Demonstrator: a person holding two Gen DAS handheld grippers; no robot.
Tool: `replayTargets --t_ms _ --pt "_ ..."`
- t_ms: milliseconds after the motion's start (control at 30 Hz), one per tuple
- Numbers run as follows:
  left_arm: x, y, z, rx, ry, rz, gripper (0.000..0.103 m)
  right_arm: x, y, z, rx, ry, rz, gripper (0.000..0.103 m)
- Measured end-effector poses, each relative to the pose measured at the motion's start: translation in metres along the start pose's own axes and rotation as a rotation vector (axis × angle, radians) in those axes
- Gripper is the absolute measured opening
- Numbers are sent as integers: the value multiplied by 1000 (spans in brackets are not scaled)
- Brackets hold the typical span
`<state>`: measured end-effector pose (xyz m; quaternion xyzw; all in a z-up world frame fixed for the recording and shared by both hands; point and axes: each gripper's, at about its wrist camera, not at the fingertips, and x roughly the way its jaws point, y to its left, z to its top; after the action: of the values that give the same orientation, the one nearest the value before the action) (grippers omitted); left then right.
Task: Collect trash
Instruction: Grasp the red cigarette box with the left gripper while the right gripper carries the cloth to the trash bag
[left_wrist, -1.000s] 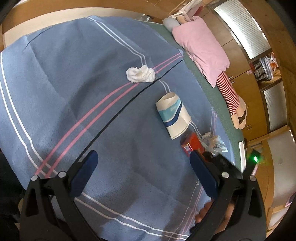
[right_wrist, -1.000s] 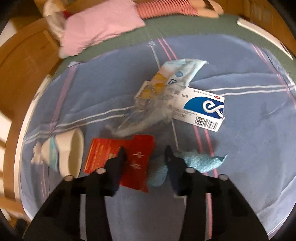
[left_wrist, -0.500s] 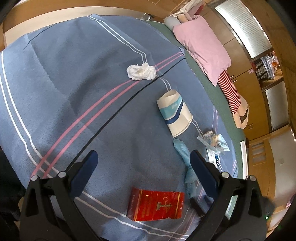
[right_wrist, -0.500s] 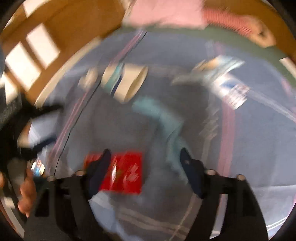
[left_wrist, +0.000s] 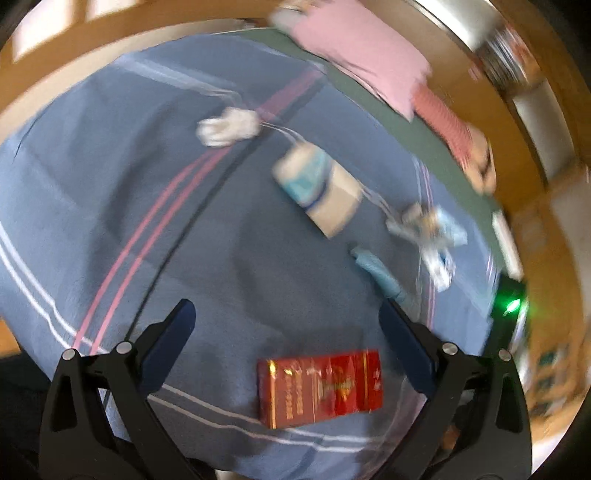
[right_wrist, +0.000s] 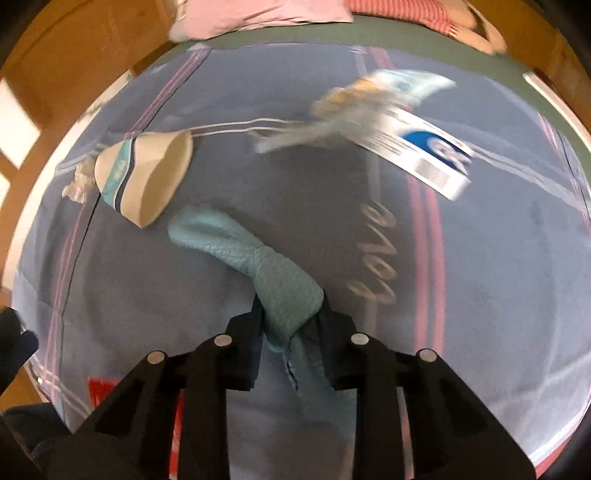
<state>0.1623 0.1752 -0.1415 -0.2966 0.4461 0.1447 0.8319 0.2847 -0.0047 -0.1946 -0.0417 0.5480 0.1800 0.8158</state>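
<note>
On striped bedspread, twisted dimpled teal rag

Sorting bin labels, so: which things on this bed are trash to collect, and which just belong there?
Trash: teal cloth with the right gripper closing on it, paper cup, red box, white box, wrapper, tissue wad.

Not trash: blanket, pink pillow, striped doll.
</note>
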Motion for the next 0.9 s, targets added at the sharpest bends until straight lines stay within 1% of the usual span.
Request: replayTargets --t_ms 33,67,133,200,233,267,333,400,467,533,600,633,667,733,800,867,900 --pt "3 -17 -6 108 19 8 99 -6 -8 -4 18 -6 0 27" --pt "5 -28 -11 183 35 10 99 -19 -20 -10 39 -27 3 28" --pt "12 -59 -29 395 88 3 99 -48 -44 -25 73 -77 23 28" --pt "16 -76 -41 494 126 -20 99 -71 -62 -40 112 -112 44 28" --pt "19 -82 -48 536 157 -37 99 -86 -74 -50 142 -133 62 28" --pt "21 -85 -52 557 180 -42 99 -100 -85 -61 166 -152 80 28" --pt "24 -87 -56 578 204 -35 99 -126 -102 -84 199 -188 100 28" --pt "23 -85 -56 574 210 -43 99 -141 -110 -100 215 -212 103 28" --pt "20 -79 -49 526 234 -124 99 -157 -118 -121 258 -232 127 28" --pt "16 -64 -38 445 242 -212 99 -171 -126 -142 305 -248 172 28" --pt "10 -47 -28 346 240 -291 99 -180 -130 -157 323 -258 189 28" --pt "9 -38 -23 297 251 -325 99 -181 -128 -159 326 -259 191 28" --pt "8 -36 -24 282 258 -329 99 -183 -128 -164 327 -256 194 28" --pt "8 -36 -24 286 263 -303 99 -184 -127 -170 318 -243 200 28" --pt "9 -44 -27 336 257 -272 99 -186 -127 -176 307 -244 198 28" --pt "16 -55 -34 405 265 -176 99 -187 -128 -179 311 -242 208 28" --pt "20 -58 -37 432 283 -150 99 -187 -129 -180 321 -241 220 28"
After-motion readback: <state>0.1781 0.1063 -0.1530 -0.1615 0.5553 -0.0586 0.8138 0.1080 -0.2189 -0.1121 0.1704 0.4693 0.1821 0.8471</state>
